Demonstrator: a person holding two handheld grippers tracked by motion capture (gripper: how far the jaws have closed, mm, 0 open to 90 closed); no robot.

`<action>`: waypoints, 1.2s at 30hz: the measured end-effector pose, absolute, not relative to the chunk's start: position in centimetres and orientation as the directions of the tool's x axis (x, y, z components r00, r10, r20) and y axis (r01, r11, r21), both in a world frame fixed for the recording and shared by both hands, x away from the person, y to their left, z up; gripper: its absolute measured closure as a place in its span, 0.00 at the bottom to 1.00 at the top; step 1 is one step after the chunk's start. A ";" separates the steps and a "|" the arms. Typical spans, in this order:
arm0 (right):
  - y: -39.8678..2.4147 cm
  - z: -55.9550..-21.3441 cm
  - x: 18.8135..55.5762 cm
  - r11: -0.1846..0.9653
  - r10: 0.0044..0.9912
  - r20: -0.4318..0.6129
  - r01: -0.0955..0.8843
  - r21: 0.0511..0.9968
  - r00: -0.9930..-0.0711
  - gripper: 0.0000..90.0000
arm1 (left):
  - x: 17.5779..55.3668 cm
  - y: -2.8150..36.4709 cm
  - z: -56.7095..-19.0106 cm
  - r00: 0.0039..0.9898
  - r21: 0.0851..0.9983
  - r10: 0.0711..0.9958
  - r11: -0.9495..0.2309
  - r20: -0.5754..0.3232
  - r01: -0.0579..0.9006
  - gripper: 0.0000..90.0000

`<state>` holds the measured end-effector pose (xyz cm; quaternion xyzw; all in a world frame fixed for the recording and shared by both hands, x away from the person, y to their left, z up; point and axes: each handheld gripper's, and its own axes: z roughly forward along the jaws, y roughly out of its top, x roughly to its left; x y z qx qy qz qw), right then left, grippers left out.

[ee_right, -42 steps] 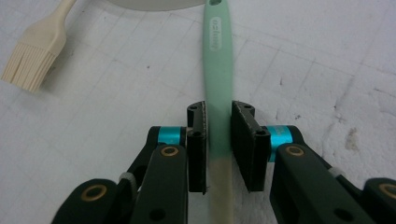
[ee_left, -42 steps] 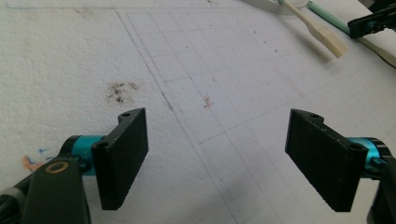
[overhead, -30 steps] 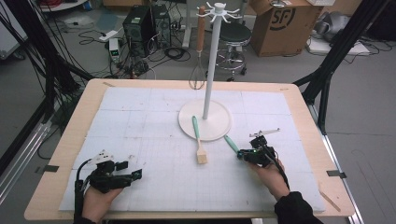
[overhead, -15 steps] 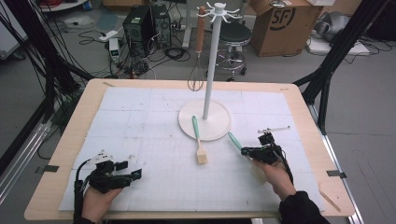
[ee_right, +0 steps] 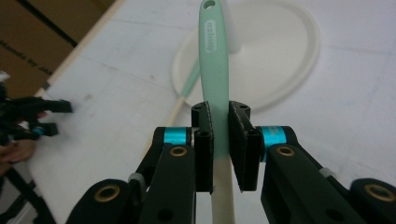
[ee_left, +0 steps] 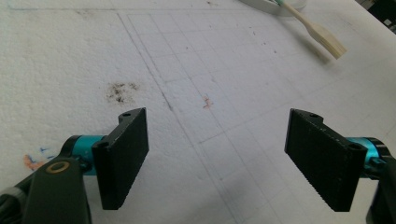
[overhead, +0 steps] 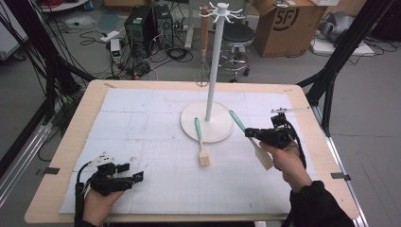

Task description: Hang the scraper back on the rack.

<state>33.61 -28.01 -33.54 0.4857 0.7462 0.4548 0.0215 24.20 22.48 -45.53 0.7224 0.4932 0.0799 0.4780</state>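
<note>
Spatula (overhead: 255, 142) with a mint-green handle and a pale wooden blade sits clamped in the right gripper (overhead: 251, 134), lifted off the table (overhead: 142, 118) on the right side, just to the right of the white rack's round base (overhead: 208, 124). In the right gripper view the two black fingers (ee_right: 204, 140) press on the handle (ee_right: 214, 60) where green meets wood, and the handle end with its small hanging hole points away toward the base.

Hanging it looks like the step in hand, so the hole has to meet one of the hooks on the crown (overhead: 222, 9) at the top of the pole. To do that well, keep the grip firm and low on the handle, leaving the hole end free. Raise the tool well above the base before swinging in, so the blade does not catch the pole or the whisk (overhead: 203, 47) already hanging on the far left side. Approach a free hook with the hole facing it.

A second, similar tool (overhead: 201, 142) lies on the table, its green handle resting on the base. The left gripper (overhead: 130, 178) rests near the left front edge, its fingers (ee_left: 123, 156) wide apart and empty.
</note>
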 end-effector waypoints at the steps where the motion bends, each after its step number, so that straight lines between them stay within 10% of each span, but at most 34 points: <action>1: -27.9 -32.9 33.7 0.109 0.741 0.411 0.699 0.706 -0.531 0.90 | 24.2 22.5 -45.5 0.501 0.770 0.789 -0.056 -0.356 0.635 0.25; 36: -27.0 -18.1 35.5 -0.036 0.649 0.419 0.525 0.850 -0.634 0.90 | 24.2 22.5 -45.6 0.505 0.772 0.784 -0.053 -0.361 0.634 0.25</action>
